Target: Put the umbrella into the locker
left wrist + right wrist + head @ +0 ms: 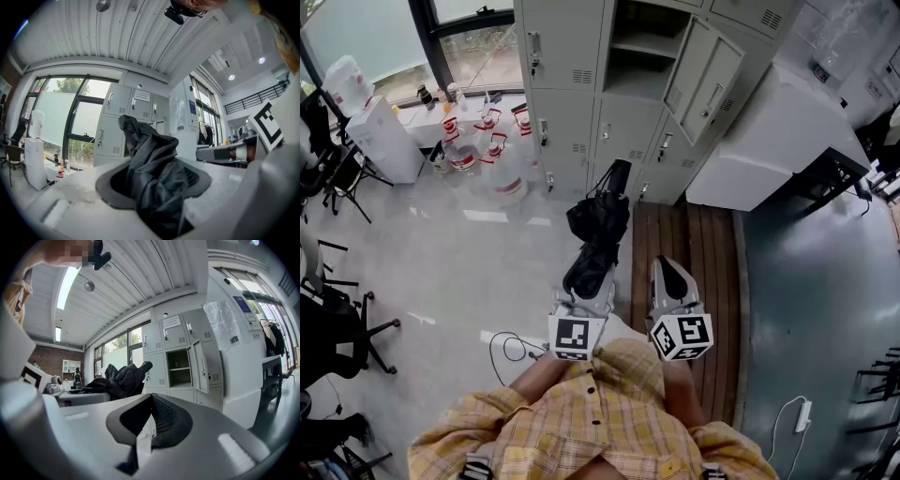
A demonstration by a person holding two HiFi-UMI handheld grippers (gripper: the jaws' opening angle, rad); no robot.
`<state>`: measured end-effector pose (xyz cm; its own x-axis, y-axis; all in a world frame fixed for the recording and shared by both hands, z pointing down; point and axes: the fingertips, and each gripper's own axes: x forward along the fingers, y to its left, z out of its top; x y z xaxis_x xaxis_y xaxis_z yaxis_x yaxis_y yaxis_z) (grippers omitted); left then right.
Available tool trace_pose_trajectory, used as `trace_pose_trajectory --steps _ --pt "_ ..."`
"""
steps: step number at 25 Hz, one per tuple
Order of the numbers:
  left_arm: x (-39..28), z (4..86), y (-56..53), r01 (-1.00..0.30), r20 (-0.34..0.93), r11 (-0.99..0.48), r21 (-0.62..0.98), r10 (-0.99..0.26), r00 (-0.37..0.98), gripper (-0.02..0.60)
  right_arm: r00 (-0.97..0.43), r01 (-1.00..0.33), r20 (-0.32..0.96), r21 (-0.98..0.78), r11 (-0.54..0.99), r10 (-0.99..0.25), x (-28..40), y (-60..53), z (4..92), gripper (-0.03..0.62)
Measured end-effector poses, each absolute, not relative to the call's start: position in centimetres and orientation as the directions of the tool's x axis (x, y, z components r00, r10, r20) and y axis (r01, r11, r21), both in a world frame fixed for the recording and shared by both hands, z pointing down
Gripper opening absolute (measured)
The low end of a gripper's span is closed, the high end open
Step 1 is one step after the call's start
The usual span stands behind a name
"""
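Observation:
A black folded umbrella (pixel 598 220) sticks out level from my left gripper (pixel 592 272), tip toward the grey lockers (pixel 572 66). In the left gripper view its dark fabric (pixel 150 159) fills the space between the jaws, which are closed on it. One upper locker compartment (pixel 642 56) stands open, its door (pixel 703 80) swung to the right. My right gripper (pixel 673 281) hangs beside the left one with nothing in it, jaws together. The right gripper view shows the umbrella (pixel 122 378) at left and the open compartment (pixel 179 367) ahead.
Several large water bottles (pixel 492 150) stand on the floor left of the lockers. A white cabinet (pixel 769 141) sits to their right. Office chairs (pixel 328 309) line the left edge. A cable (pixel 511 347) and a power strip (pixel 803 415) lie on the floor.

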<state>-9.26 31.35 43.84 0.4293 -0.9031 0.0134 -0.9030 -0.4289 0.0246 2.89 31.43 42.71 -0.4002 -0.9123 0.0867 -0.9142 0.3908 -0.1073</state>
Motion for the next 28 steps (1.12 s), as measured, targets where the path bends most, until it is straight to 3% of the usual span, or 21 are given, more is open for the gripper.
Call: trace_pose_trajectory --steps 13,28 --pt "-10.0 46.2 23.3 -0.892 0.073 -0.451 -0.010 -0.890 0.449 0.225 -0.393 -0.914 0.103 -0.154 0.375 -0.914 2.3 23.1 45.3 -0.011" --pt "-8.2 46.6 6.2 -0.903 0.111 -0.429 -0.010 -0.898 0.425 0.225 -0.402 -0.909 0.119 -0.167 0.381 -0.908 4.2 6.6 44.9 -0.011"
